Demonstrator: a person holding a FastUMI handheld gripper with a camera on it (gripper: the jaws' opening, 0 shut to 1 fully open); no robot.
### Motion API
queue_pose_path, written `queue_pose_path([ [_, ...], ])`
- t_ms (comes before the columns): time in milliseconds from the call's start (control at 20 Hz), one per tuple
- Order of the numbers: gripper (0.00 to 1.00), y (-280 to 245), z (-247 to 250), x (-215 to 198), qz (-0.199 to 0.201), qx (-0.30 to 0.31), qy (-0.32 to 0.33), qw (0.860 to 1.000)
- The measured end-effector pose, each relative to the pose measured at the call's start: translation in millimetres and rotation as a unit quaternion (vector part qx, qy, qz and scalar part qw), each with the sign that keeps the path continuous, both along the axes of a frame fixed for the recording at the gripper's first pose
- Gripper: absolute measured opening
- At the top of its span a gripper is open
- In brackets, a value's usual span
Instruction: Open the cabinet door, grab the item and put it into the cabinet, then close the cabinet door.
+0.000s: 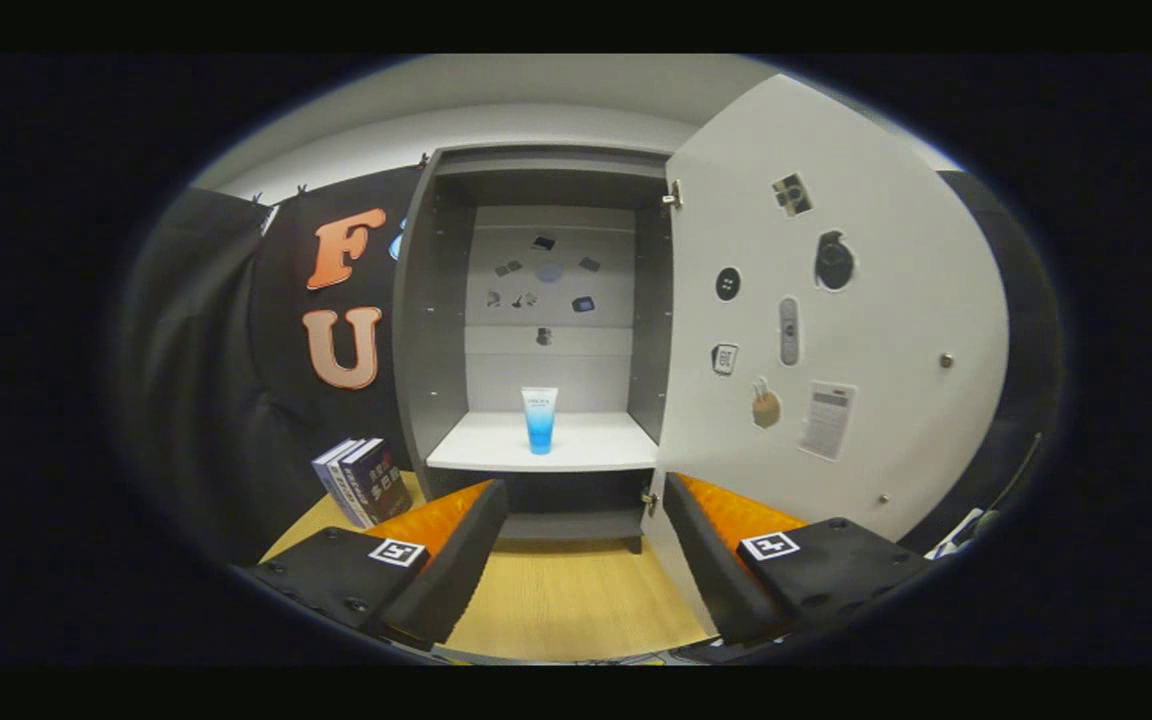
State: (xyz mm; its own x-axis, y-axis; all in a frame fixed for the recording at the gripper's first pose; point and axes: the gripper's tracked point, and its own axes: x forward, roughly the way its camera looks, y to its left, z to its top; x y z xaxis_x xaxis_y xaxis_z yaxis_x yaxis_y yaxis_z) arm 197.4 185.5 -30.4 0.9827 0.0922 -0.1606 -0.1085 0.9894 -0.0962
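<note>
The tube (pixel 539 420) stands upright on the cabinet (pixel 416 330) shelf, mid-frame, beyond the fingers; the gripper (pixel 584 520) is spread wide and empty; the door (pixel 836 320) hangs open at right; a hasty push on it could jolt the cabinet and topple the tube; the books (pixel 361 480) at lower left lean just beside the cabinet.

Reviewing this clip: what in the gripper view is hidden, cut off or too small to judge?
- Small stickers on the cabinet's back panel: too small to identify.
- Print on the tube standing on the shelf: too small.
- Lower compartment under the shelf: dark, partly behind the open gripper.
- Books beside the cabinet: lower ends hidden by a finger.
- Open door: bottom edge behind the other finger.
</note>
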Motion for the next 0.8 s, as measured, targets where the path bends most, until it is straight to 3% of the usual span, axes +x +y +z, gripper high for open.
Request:
queue_pose_path([
  [200, 0.99, -28.6, -3.3, -47.3, -0.010, 0.002, -0.019, 1.000],
  [450, 0.99, -78.1, -9.1, -78.5, -0.031, 0.010, -0.026, 0.999],
  [800, 0.99, -185.4, -37.0, -82.9, -0.117, 0.002, -0.014, 0.993],
])
